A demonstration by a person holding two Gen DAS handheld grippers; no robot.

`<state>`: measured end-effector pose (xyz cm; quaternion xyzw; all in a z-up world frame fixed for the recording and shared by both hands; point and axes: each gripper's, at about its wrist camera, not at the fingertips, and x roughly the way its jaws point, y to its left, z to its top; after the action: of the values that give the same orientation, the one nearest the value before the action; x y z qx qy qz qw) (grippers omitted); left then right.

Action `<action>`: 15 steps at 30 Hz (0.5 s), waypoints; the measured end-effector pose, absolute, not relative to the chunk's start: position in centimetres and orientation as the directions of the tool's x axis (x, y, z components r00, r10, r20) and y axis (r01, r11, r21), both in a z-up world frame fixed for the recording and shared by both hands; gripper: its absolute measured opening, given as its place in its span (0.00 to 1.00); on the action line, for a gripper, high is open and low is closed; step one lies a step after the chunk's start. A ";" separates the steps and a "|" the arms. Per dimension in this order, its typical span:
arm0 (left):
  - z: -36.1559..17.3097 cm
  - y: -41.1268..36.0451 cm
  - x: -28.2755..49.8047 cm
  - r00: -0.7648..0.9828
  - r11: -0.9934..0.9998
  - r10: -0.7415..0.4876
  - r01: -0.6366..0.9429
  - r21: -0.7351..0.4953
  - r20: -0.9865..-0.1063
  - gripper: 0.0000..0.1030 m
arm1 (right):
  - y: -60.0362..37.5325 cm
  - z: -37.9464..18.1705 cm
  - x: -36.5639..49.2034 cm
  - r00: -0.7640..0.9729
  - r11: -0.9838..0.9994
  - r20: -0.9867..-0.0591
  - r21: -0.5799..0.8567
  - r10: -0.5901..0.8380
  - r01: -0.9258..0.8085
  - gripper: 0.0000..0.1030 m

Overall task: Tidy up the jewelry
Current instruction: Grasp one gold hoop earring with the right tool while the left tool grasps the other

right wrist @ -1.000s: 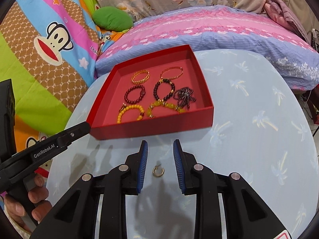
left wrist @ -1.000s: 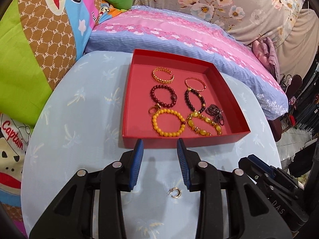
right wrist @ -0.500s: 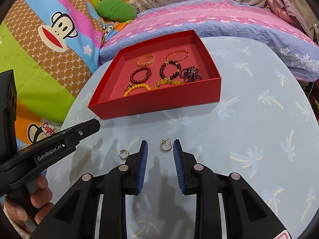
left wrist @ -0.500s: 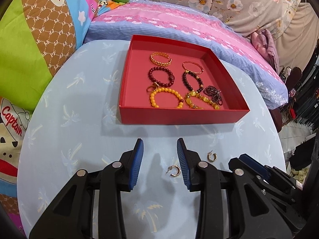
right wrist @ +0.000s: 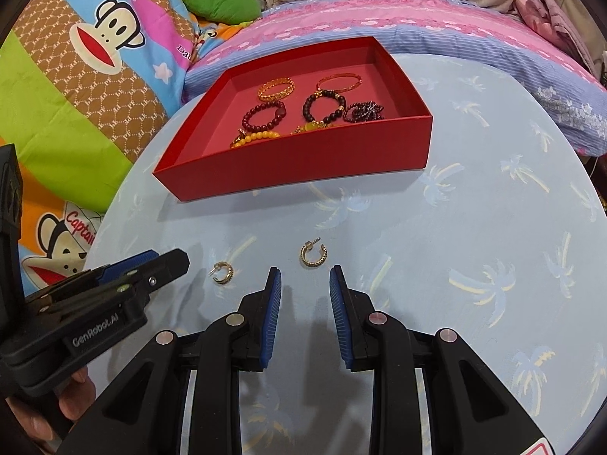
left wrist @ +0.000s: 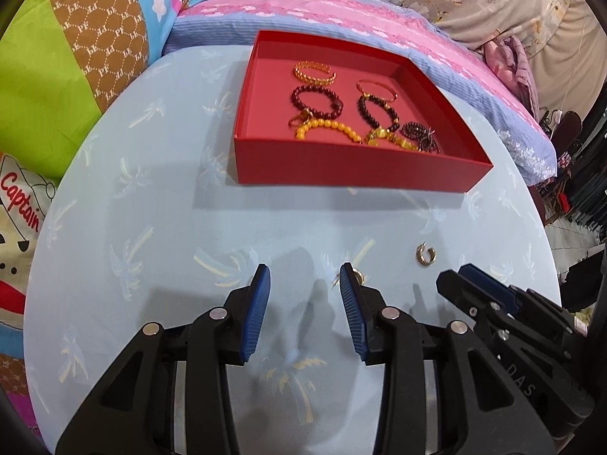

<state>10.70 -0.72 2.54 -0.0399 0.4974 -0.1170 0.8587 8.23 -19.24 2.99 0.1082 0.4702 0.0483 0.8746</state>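
Two small gold hoop earrings lie on the pale blue palm-print tablecloth (right wrist: pixel 474 208). One earring (right wrist: pixel 313 254) sits just beyond my right gripper (right wrist: pixel 305 276), which is open with nothing between its blue pads. The other earring (right wrist: pixel 223 272) lies to its left, close to my left gripper (right wrist: pixel 167 259). In the left wrist view that earring (left wrist: pixel 356 276) peeks out behind the right fingertip of my left gripper (left wrist: pixel 304 273), whose jaws are opening and empty. The red tray (left wrist: pixel 341 174) farther back holds several bracelets.
My right gripper (left wrist: pixel 470 276) shows at the lower right of the left wrist view, near the second earring (left wrist: pixel 425 254). A hand (right wrist: pixel 72 398) holds the left gripper. Colourful bedding and a pink-striped pillow (right wrist: pixel 379 19) surround the round table.
Both grippers have pulled back from the tray and sunk toward the cloth. The earrings, earlier under the fingers, now lie at the fingertips. The left jaws have widened slightly.
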 end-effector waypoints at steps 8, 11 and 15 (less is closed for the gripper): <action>1.2 -0.3 10.3 0.443 0.968 -0.245 0.155 -0.196 -0.863 0.36 | -19.0 1.8 9.5 0.539 0.979 -0.826 0.205 0.163 0.018 0.26; 0.9 -0.4 10.3 0.440 0.969 -0.243 0.155 -0.193 -0.864 0.36 | -18.7 1.6 10.1 0.540 0.981 -0.827 0.193 0.154 0.015 0.26; 1.0 -0.6 10.4 0.442 0.969 -0.243 0.161 -0.190 -0.864 0.40 | -18.1 1.5 10.7 0.547 0.988 -0.826 0.157 0.132 -0.001 0.26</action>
<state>10.36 -0.61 0.96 -0.0397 0.5147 -0.1190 0.8481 10.65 -18.08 1.54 0.0691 0.4742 0.0377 0.8769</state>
